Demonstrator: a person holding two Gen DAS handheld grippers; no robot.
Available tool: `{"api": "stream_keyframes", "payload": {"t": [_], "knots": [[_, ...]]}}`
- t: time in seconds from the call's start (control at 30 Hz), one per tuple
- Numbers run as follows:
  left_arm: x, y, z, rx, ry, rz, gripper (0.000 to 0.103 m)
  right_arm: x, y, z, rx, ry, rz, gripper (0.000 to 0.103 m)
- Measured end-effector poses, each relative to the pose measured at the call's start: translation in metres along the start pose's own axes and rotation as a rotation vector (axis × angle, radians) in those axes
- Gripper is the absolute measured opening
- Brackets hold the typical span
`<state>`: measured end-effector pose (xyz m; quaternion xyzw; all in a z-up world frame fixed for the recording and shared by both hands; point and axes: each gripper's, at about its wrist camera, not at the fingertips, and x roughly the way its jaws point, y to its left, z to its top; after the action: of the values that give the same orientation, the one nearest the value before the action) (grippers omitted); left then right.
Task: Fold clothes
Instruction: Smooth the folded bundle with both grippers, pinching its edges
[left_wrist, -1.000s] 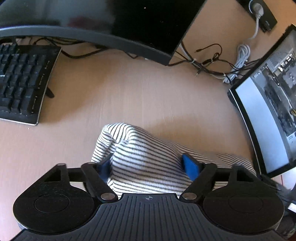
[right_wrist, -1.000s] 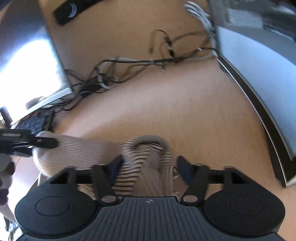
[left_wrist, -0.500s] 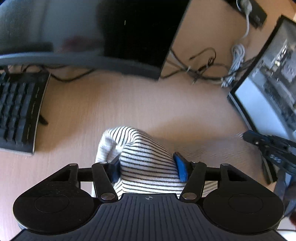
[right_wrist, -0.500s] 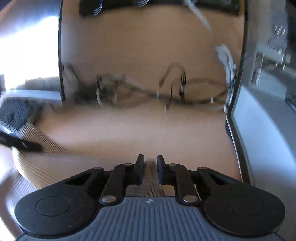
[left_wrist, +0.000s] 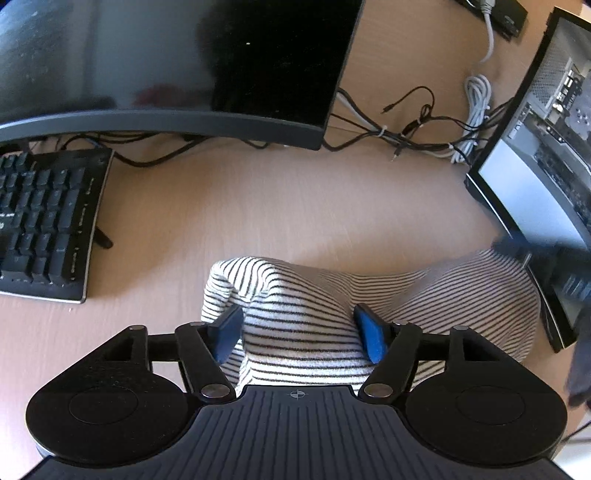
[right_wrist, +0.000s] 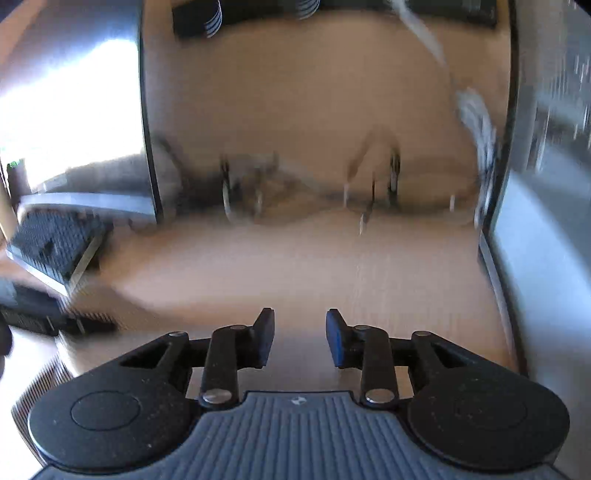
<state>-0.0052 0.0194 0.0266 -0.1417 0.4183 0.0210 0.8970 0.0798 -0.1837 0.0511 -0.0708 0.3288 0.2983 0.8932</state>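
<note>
A white garment with thin dark stripes (left_wrist: 314, 295) lies bunched on the tan desk (left_wrist: 277, 214). A thick fold of it bulges up between the blue pads of my left gripper (left_wrist: 297, 332), which is shut on it. The cloth stretches right toward a blurred dark shape (left_wrist: 554, 266), my right gripper. In the right wrist view, heavily blurred, my right gripper (right_wrist: 300, 339) stands open with only bare desk between its fingers. A strip of the striped garment (right_wrist: 40, 380) shows at the lower left edge there.
A black keyboard (left_wrist: 44, 221) sits at the left. A dark curved monitor (left_wrist: 166, 66) spans the back, and a lit monitor (left_wrist: 535, 192) stands close on the right. Tangled cables (left_wrist: 417, 129) lie between the monitors at the back.
My right gripper, pinched on the cloth half a second ago, has opened and let go, and is moving fast. My left gripper narrowed on the fold and keeps hold.
</note>
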Motion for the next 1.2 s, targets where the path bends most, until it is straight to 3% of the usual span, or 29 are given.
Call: {"api": "stream_keyframes", "payload": {"t": [0.13, 0.2, 0.27, 0.33, 0.4, 0.47, 0.53, 0.67, 0.83, 0.9, 0.93, 1.07, 1.2], "knots": [[-0.007, 0.001, 0.005, -0.011, 0.002, 0.0, 0.075, 0.006, -0.002, -0.024, 0.025, 0.043, -0.001, 0.031], [-0.018, 0.0, 0.012, -0.016, -0.042, 0.022, 0.073, 0.003, -0.001, -0.021, 0.02, 0.045, -0.004, 0.031], [-0.027, 0.004, 0.021, -0.032, -0.09, 0.048, 0.078, 0.002, 0.0, -0.018, 0.006, 0.048, -0.002, 0.033], [-0.023, 0.012, 0.032, -0.067, -0.082, 0.054, 0.081, 0.002, 0.001, -0.015, 0.0, 0.051, -0.001, 0.034], [-0.012, 0.017, 0.038, -0.085, -0.038, 0.05, 0.081, 0.0, 0.0, -0.01, 0.016, 0.035, 0.004, 0.039], [0.002, 0.017, 0.04, -0.07, 0.006, 0.046, 0.083, -0.005, -0.003, -0.001, 0.052, 0.0, 0.015, 0.056], [0.013, 0.016, 0.038, -0.056, 0.043, 0.053, 0.083, -0.006, -0.006, 0.007, 0.074, -0.029, -0.01, 0.063], [0.022, 0.021, 0.036, -0.085, 0.084, 0.041, 0.086, 0.009, -0.024, 0.014, 0.15, 0.012, -0.059, 0.064], [0.032, 0.028, 0.036, -0.103, 0.125, -0.002, 0.091, 0.034, -0.043, -0.004, 0.287, 0.11, 0.008, 0.064], [0.035, 0.029, 0.036, -0.11, 0.139, -0.016, 0.091, 0.037, -0.042, -0.009, 0.293, 0.117, 0.033, 0.06], [0.036, 0.029, 0.035, -0.111, 0.142, -0.021, 0.09, 0.038, -0.04, -0.011, 0.29, 0.116, 0.046, 0.05], [0.038, 0.026, 0.038, -0.114, 0.119, -0.037, 0.068, 0.04, -0.033, -0.005, 0.233, 0.104, 0.056, 0.032], [0.028, 0.026, 0.057, -0.138, 0.024, -0.065, 0.056, 0.03, -0.039, 0.015, 0.24, 0.027, 0.073, 0.028]]}}
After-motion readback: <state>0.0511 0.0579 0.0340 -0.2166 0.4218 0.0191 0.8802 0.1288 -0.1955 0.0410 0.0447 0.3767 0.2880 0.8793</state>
